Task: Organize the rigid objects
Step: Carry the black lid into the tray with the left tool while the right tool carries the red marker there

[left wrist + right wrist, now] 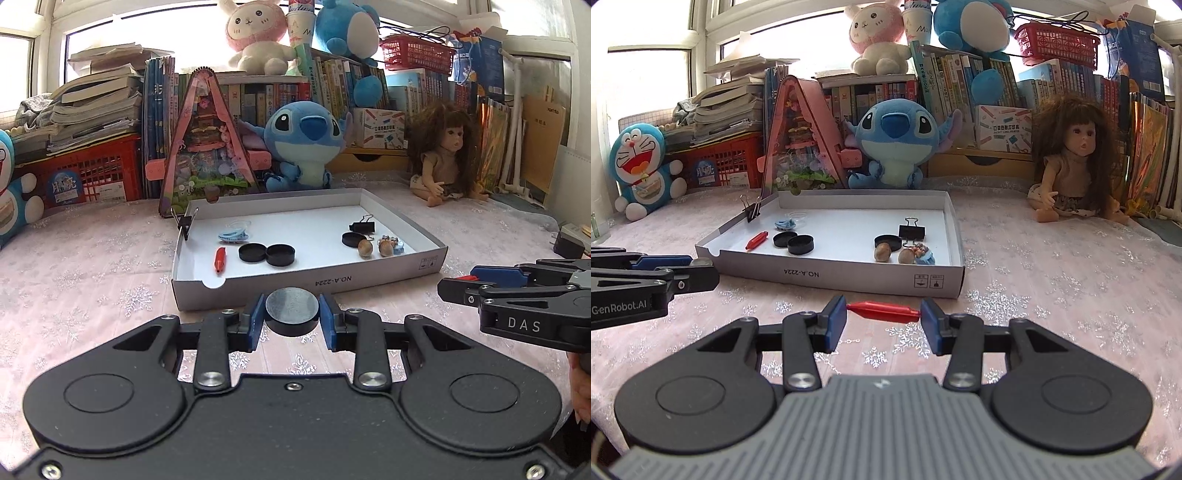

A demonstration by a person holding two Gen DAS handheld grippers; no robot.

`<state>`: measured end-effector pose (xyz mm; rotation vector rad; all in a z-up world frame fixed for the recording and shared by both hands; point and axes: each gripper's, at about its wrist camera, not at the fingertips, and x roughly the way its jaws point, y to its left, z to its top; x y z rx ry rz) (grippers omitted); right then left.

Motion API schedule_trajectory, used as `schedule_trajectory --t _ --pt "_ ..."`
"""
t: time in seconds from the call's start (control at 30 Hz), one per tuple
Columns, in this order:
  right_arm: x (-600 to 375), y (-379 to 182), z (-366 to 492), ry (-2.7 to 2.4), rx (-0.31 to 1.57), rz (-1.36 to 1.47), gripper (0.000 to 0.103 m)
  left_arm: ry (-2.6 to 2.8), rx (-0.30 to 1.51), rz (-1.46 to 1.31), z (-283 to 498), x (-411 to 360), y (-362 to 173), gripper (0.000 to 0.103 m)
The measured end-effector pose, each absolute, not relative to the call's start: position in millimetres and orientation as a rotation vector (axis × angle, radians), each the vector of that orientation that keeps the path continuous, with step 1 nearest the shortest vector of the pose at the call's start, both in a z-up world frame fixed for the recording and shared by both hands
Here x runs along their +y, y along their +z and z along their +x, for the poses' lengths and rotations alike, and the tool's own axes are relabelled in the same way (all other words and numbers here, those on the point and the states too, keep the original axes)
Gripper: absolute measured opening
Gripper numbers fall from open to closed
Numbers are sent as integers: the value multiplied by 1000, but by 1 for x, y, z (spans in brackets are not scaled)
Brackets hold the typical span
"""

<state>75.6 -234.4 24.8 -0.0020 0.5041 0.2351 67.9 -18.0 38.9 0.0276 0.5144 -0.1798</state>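
Carrying two small pieces toward the white cardboard tray [369, 275] on the pink cloth.

Nearest, the left gripper [293, 317] pinches a black round lid [292, 310] by its rim, and the right gripper [883, 318] clamps a red spindle-shaped piece [884, 311] end to end between its blue pads [836, 321]. Just beyond lies the tray, already holding two black lids [266, 254], another red piece [219, 259], binder clips and nuts. Both grips look slim: the spindle could pivot or pop out at its tapered tips, and the lid could slip and roll off before it clears the tray's near wall.

Black cap [292, 312], red capsule [884, 312], pink snowflake-patterned cloth [1052, 280].
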Motion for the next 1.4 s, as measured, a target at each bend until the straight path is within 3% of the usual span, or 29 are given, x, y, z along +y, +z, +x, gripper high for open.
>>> schedule_trajectory --t 0.5,1.4 --pt "-228 39 131 248 539 60 50 -139 548 -39 135 -2 57 30" --pt "-190 11 208 242 653 47 50 -75 653 -50 214 -3 13 30"
